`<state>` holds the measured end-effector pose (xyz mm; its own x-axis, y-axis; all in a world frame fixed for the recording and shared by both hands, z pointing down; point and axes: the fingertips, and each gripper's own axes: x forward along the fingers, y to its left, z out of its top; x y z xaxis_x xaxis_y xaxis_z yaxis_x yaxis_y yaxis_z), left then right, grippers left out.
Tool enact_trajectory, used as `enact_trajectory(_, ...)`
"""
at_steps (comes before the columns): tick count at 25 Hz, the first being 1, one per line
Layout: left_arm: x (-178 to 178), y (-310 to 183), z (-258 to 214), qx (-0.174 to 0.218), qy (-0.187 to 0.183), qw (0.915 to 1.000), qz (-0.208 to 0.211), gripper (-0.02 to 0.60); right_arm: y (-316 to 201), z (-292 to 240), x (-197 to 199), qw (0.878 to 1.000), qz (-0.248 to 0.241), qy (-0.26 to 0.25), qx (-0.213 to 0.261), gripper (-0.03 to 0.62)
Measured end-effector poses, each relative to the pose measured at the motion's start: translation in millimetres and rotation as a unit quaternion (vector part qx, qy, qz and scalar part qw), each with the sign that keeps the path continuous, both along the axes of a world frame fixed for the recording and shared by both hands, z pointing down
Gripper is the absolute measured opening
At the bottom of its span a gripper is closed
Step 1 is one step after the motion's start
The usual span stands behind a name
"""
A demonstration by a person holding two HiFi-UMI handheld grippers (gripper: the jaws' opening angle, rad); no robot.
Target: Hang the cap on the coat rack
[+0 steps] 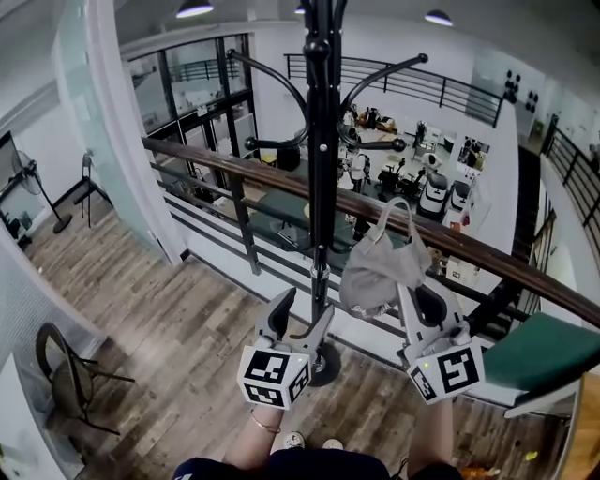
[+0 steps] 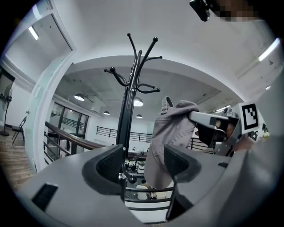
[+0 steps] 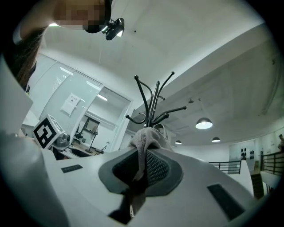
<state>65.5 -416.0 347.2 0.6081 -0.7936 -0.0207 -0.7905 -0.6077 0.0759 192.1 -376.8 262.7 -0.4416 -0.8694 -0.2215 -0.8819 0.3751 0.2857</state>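
right hand-held gripper: jaws nearly together, pinching a fold of the grey cap. holds it up just right of the rack pole, below the curved hooks and on none of them, strap loop arched at the top. left hand-held gripper: jaws wide apart, nothing gripped, raised close beside the pole and lower than the cap; cannot tell whether touching the pole.

black-and-white square markers on the left cube and on the right cube. white sheet on a glass wall, print too small to read.

underfoot, a brown plank floor. round black base of the rack resting on it, seen between the two hand-held grippers. behind the rack, a railing of dark bars under a wooden handrail, running from upper left to lower right. beyond and below it, an open office level with desks and chairs, too small for detail. at left, a dark chair on the planks and a standing fan farther back, beside glass walls. at lower right, a green slab touching or just beside the railing. overhead, a white ceiling with round lamps.
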Motion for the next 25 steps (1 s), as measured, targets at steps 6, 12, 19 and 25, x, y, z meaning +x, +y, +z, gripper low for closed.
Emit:
enact_trajectory(6, 0.7, -14.8, -38.7, 0.034, 0.008, 0.9994, 0.001, 0.287, -7.5, -39.8, 3.4, 0.999, -0.017, -0.015, 0.049, 0.03)
enact_trajectory(12, 6.0, -31.0, -54.5, 0.046, 0.011, 0.9989, 0.004, 0.285, -23.6, -68.6, 16.8, 0.995, -0.031, -0.05, 0.078, 0.03)
enact_trajectory(19, 0.1, -43.8, -62.4, 0.053, 0.011, 0.9985, -0.004, 0.284, -50.0, -85.8, 8.3, 0.994, -0.057, -0.048, 0.076, 0.029)
enact_trajectory(25, -10.2, -46.9, -65.1, 0.051, 0.016, 0.9984, -0.018, 0.279, -65.9, -86.5, 4.1, 0.992, -0.087, -0.069, 0.058, 0.03)
